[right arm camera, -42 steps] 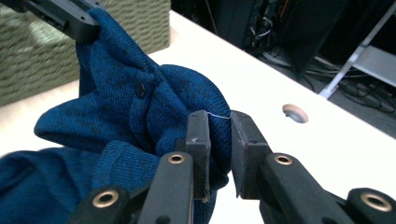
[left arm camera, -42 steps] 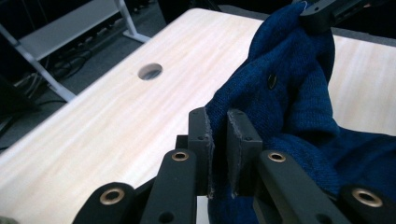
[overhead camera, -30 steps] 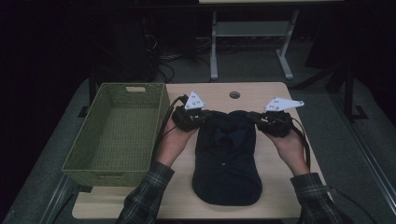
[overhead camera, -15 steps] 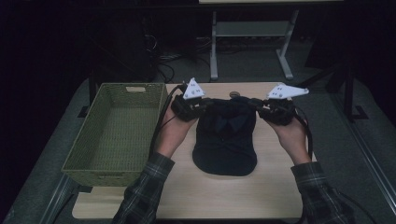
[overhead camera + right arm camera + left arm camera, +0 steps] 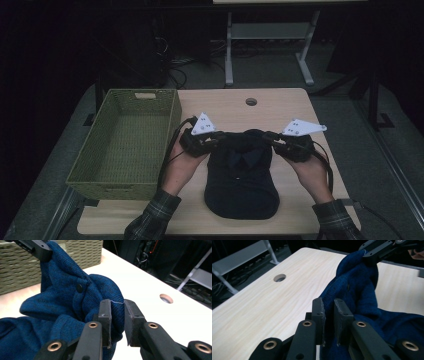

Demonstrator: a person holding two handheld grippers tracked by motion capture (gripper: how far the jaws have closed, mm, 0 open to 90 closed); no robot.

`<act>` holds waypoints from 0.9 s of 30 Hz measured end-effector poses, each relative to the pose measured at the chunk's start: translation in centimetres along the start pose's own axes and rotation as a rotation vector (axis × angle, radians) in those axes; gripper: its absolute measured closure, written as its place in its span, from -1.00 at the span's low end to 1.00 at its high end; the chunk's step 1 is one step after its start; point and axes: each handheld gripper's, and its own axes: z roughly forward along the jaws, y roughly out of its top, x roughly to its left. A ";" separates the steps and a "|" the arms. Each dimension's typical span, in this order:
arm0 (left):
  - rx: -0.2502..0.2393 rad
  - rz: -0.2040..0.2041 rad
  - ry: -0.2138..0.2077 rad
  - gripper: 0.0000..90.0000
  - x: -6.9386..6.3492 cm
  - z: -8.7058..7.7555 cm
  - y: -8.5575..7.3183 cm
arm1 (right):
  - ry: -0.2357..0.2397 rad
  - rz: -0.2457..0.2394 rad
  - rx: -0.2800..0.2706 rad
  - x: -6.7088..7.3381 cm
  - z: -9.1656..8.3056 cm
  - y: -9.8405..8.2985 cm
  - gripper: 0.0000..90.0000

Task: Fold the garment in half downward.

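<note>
Sweater (image 5: 241, 172): dark blue, flat on the worktop (image 5: 280, 107), its top edge drawn nearer the person than before.
Left gripper (image 5: 329, 315): jaws clamped on sweater's left corner.
Right gripper (image 5: 117, 315): jaws clamped on right corner.
Basket (image 5: 125, 142): unmoved, left.

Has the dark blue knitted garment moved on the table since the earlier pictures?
Yes. The dark blue knitted garment has shifted: half a second ago its near edge lay farther from the table's front edge, and now it lies closer again.

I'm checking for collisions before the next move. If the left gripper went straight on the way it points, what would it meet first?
Probably the blue knit garment bunched between its jaws, then the right gripper gripping the far end; depth is hard to judge.
</note>
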 end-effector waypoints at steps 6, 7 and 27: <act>0.013 0.012 -0.043 0.77 -1.9 -0.7 -1.0 | 0.025 -0.012 -0.002 1.7 -1.3 -1.1 0.69; 0.022 0.018 -0.049 0.77 -2.2 -0.8 -1.3 | 0.032 -0.009 -0.002 2.0 -1.5 -1.3 0.69; 0.174 -0.054 -0.180 0.78 -5.7 -0.4 -7.6 | 0.233 0.096 0.110 5.2 -2.6 -6.9 0.73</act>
